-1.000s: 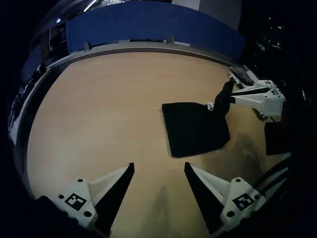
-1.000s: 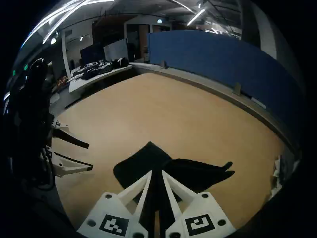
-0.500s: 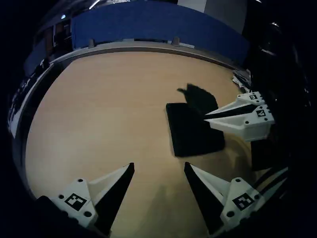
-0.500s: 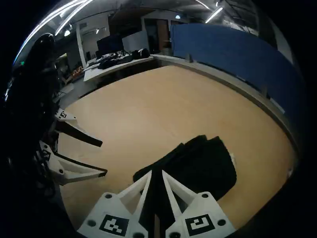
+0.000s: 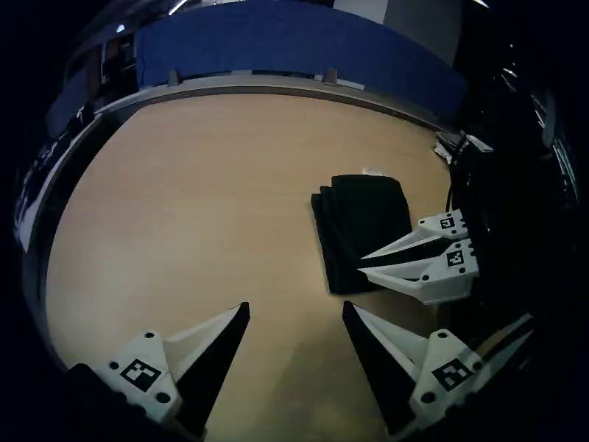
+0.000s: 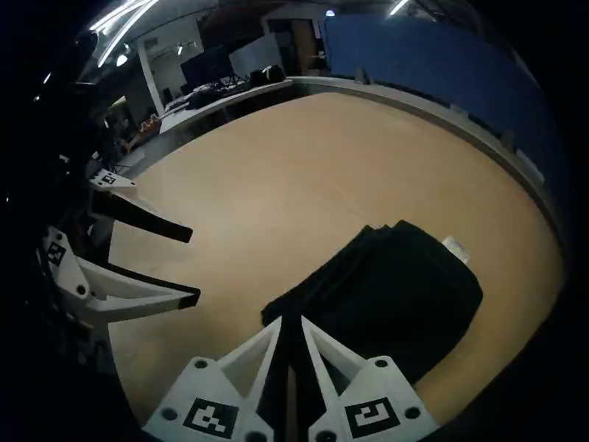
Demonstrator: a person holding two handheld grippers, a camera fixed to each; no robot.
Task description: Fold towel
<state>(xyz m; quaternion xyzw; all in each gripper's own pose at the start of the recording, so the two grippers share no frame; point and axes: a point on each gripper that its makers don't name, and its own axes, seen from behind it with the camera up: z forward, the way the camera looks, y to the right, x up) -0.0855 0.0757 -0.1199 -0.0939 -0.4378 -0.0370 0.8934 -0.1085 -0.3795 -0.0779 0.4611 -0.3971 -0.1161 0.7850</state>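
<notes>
A black towel lies folded in a flat, layered stack on the wooden table, to the right of centre. My right gripper comes in from the right, its tips at the towel's near edge. In the right gripper view the towel lies just ahead, and the right gripper is shut on its near edge. My left gripper stands open above bare wood, short of the towel and holding nothing. The left gripper also appears at the left of the right gripper view, open.
A blue partition runs along the table's far edge. A desk with monitors stands beyond the table. Small papers lie at the table's right edge. Bare wood spreads left of and beyond the towel.
The right gripper carried the towel's raised corner across and down; the towel went from a wide sheet with a lifted flap to a narrower flat stack. The left gripper stayed put.
</notes>
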